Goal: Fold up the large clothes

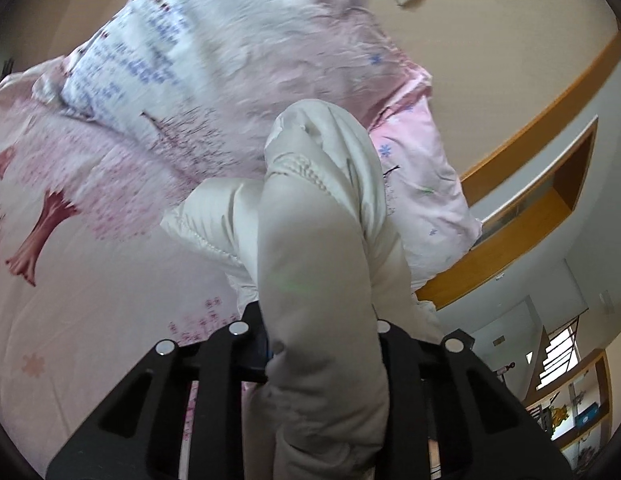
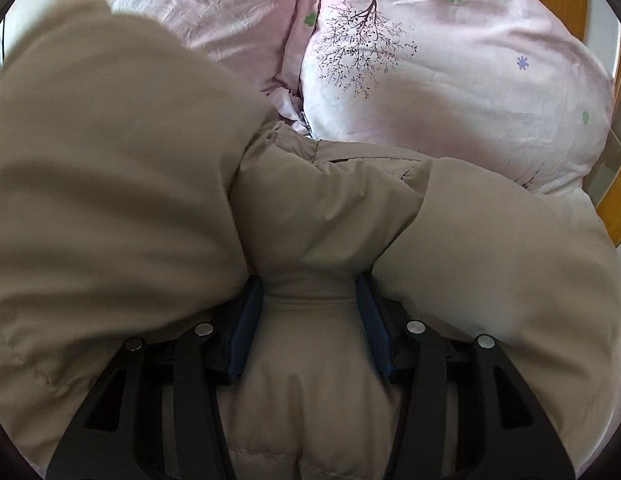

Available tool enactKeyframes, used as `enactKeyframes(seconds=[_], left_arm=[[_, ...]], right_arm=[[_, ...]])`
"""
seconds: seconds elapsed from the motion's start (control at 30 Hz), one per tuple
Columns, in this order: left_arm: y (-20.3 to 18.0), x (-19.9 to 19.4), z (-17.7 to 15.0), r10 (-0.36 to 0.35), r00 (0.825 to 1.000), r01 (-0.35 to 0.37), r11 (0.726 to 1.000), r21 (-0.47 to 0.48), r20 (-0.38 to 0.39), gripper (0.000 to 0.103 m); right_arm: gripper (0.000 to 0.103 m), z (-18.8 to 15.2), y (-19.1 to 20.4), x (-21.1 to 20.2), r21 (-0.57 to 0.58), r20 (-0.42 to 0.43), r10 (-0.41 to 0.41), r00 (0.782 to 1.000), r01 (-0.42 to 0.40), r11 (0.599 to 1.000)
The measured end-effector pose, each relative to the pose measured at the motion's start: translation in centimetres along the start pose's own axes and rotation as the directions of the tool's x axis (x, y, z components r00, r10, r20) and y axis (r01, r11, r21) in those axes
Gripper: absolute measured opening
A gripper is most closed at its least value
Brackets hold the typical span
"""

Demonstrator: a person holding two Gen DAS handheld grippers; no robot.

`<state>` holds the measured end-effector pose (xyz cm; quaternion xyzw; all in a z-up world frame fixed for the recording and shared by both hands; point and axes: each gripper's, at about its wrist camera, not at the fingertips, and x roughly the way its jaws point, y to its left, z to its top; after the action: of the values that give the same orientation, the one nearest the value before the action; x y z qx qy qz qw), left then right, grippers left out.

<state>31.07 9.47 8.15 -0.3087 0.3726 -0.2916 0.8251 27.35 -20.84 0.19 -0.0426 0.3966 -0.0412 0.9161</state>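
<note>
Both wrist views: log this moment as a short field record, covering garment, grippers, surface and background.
garment: beige padded jacket, bunched, partly lifted
left gripper: shut on a fold of the jacket
right gripper: shut on a thick bunch of jacket, blue pads pressing either side
surface: bed sheet with pink tree print
behind: pink floral quilt, heaped
background: wooden shelf on the wall

- The left gripper (image 1: 324, 344) points forward and slightly upward, its black fingers clamped on a thick fold of the beige padded jacket (image 1: 322, 248) that fills the gap between them.
- The right gripper (image 2: 310, 320) has its blue pads (image 2: 244, 328) pressed against both sides of a bunched jacket fold.
</note>
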Motion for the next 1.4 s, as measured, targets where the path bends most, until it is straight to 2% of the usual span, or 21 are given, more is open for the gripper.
enactKeyframes(seconds=[0.17, 0.27, 0.4, 0.57, 0.67, 0.73, 0.8, 0.97, 1.2, 1.3, 1.4], left_arm=[[-0.6, -0.2, 0.2, -0.007, 1.000, 0.007, 1.000, -0.004, 0.007, 0.024], [-0.9, -0.4, 0.2, -0.011, 1.000, 0.011, 1.000, -0.001, 0.008, 0.024], [-2.1, -0.4, 0.4, -0.025, 1.000, 0.025, 1.000, 0.015, 0.016, 0.024], [-5.4, 0.1, 0.3, -0.046, 0.999, 0.045, 0.996, 0.078, 0.013, 0.024], [-7.4, 0.4, 0.2, -0.067, 0.997, 0.064, 0.993, 0.102, 0.024, 0.024], [-8.6, 0.4, 0.3, -0.086, 0.996, 0.082, 0.989, 0.123, 0.030, 0.024], [-10.0, 0.5, 0.1, -0.096, 0.995, 0.090, 0.983, 0.158, 0.030, 0.024], [-13.9, 1.7, -0.8, -0.128, 0.992, 0.120, 0.962, 0.243, 0.016, 0.024], [-19.6, 3.7, -3.3, -0.152, 0.988, 0.146, 0.923, 0.355, -0.012, 0.024], [-22.9, 5.5, -5.6, -0.157, 0.986, 0.166, 0.886, 0.433, -0.055, 0.025], [-25.6, 7.6, -8.3, -0.154, 0.984, 0.181, 0.843, 0.507, -0.095, 0.026]], right_arm=[[0.051, -0.4, -2.4, -3.0, 0.085, 0.064, 0.049, 0.997, -0.055, 0.995], [0.051, -1.1, -2.9, -5.0, 0.091, 0.083, 0.057, 0.995, -0.064, 0.994], [0.054, -1.5, -1.0, -3.3, 0.005, 0.043, -0.026, 0.999, 0.026, 1.000], [0.057, -1.1, 0.4, -0.8, -0.057, 0.041, -0.074, 0.996, 0.076, 0.995], [0.056, -1.0, -0.9, -1.4, -0.030, 0.054, -0.021, 0.998, 0.023, 0.999], [0.055, -1.5, -2.9, -3.3, 0.033, 0.094, 0.030, 0.995, -0.033, 0.999], [0.056, -2.3, -5.3, -5.6, 0.090, 0.150, 0.038, 0.988, -0.052, 0.995], [0.056, -3.7, -9.1, -8.2, 0.154, 0.174, -0.028, 0.984, 0.001, 0.988], [0.060, -4.7, -14.7, -9.4, 0.279, 0.171, -0.026, 0.985, -0.023, 0.960], [0.060, -5.0, -17.4, -10.0, 0.342, 0.175, -0.045, 0.984, -0.018, 0.939], [0.060, -6.3, -20.8, -11.8, 0.415, 0.180, -0.116, 0.977, 0.032, 0.909]])
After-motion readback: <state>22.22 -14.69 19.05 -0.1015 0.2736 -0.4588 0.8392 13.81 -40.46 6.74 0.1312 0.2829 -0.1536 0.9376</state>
